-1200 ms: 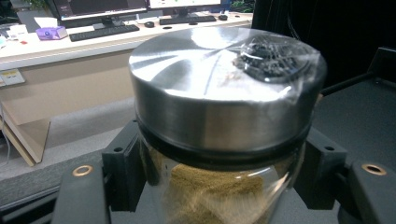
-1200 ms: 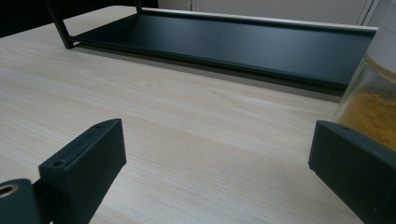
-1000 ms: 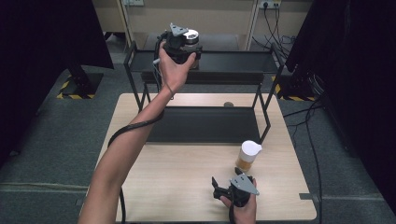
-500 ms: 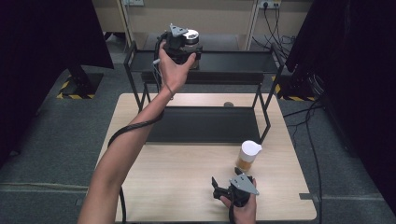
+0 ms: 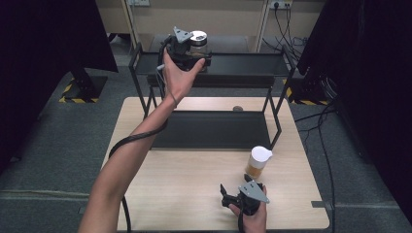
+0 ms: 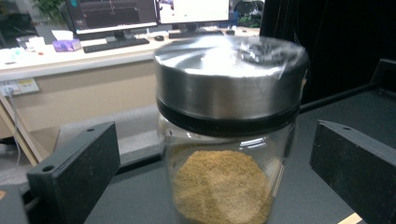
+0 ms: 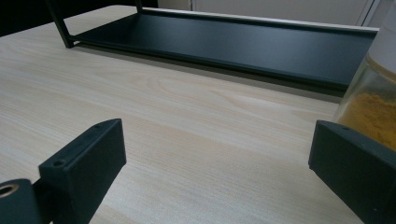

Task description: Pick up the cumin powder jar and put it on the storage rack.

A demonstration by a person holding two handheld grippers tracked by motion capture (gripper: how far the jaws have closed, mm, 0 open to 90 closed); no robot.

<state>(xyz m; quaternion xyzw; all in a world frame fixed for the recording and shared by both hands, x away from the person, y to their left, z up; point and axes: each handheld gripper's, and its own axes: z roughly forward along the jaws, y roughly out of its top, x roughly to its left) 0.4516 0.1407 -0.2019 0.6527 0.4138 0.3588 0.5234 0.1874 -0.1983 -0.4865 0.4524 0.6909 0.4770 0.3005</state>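
— Up high: left gripper (image 5: 190, 54) raised over the shelf (image 5: 243, 73), jaws spread wide to either side of the jar (image 6: 231, 140). Touching it?

— No. Gaps on both sides in the left gripper view, so wide open and holding nothing. Jar squarely between the jaws, upright, standing on the shelf right ahead of the gripper. Steel lid (image 6: 231, 79) on, tan powder (image 6: 222, 191) filling the lower part.

— And the right gripper (image 5: 233, 200)?

— Low, near the front edge of the surface (image 5: 180, 189), also wide open with nothing in it. Just bare wood between the jaws in the right gripper view.

— Anything close to it?

— A cup (image 5: 257, 162) with a white lid, just beyond the gripper and a little to its right on the surface. Same cup at the right edge of the right gripper view (image 7: 369, 107), yellow-orange powder inside, outside the right jaw and not touching it.

— Further ahead?

— Lower tray (image 7: 224, 44) of the shelf, flat on the surface past the cup. Well apart from the right gripper.

— Grippers near each other?

— Far apart: left one up at the top tier, right one down at the near edge.
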